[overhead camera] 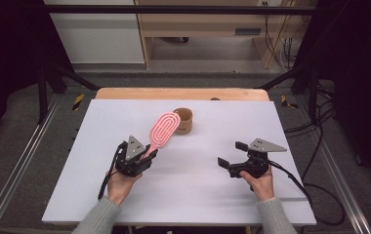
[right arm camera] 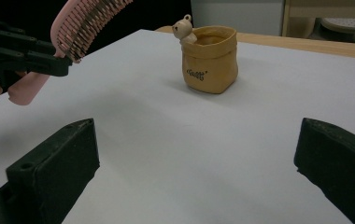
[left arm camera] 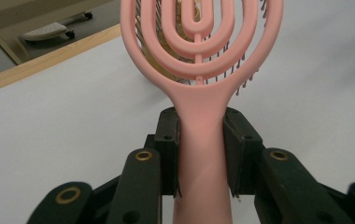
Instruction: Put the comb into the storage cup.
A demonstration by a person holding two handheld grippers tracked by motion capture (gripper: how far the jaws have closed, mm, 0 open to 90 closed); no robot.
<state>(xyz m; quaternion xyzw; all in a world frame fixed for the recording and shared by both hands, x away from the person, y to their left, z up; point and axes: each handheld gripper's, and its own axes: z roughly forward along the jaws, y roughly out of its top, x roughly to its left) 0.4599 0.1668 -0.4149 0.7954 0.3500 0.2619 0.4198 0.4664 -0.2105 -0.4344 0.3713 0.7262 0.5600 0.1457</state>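
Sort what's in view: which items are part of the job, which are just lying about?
In the job:
- pink plastic hairbrush with looped open head, handle clamped in the left hand-held gripper
- tan pouch-shaped holder with a small bear figure on its rim, standing just beyond the brush head
- right hand-held gripper, open and holding nothing

Lying about:
- white table board
- cables on the floor

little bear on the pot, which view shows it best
The right gripper view: the bear peeks over the rim of the tan pot. In the high view the pot is small, no bear discernible; the left gripper view's pink brush mostly covers it.
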